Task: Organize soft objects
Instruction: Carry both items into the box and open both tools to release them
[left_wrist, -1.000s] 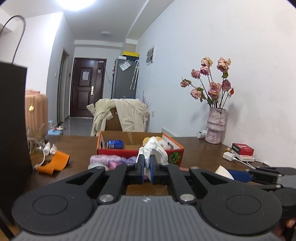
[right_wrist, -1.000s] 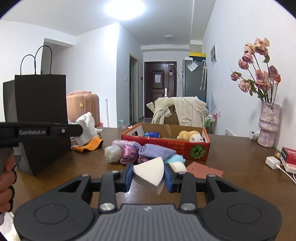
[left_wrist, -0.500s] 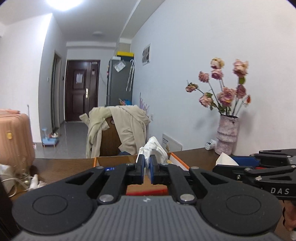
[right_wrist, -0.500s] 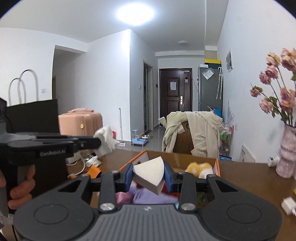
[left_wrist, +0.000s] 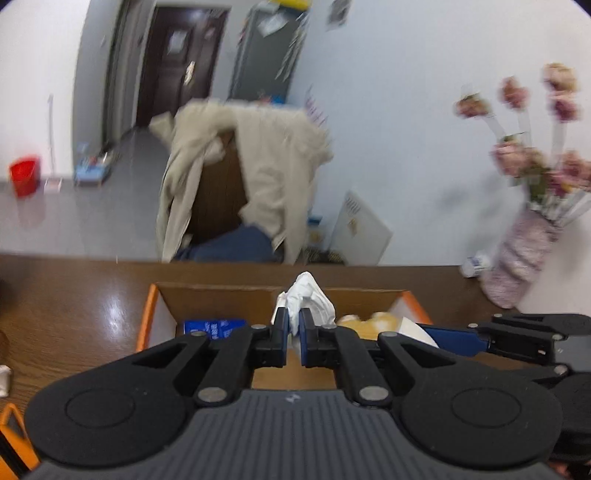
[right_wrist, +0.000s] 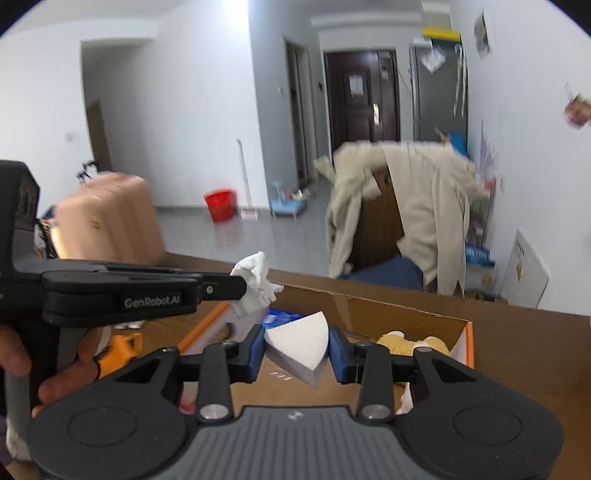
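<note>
Glossy brown wooden table (left_wrist: 74, 302), matt cardboard box (right_wrist: 388, 314), crumpled white cloth (left_wrist: 308, 299), matt black plastic tongs (right_wrist: 296, 347).

Two grippers are in view, the left gripper (left_wrist: 291, 332) and the right gripper (right_wrist: 296, 349), each with one soft thing: one white cloth (left_wrist: 308, 299) and one white sponge wedge (right_wrist: 301, 341). One cardboard box (right_wrist: 406, 314) sits on the one bench (left_wrist: 74, 295), with one blue packet (left_wrist: 212, 326) and one yellow plush (right_wrist: 410, 341) inside. Beyond are one vase of flowers (left_wrist: 517, 266), one red bucket (right_wrist: 220, 204), one pink suitcase (right_wrist: 107, 221) and one chair draped with a coat (left_wrist: 243, 177).
</note>
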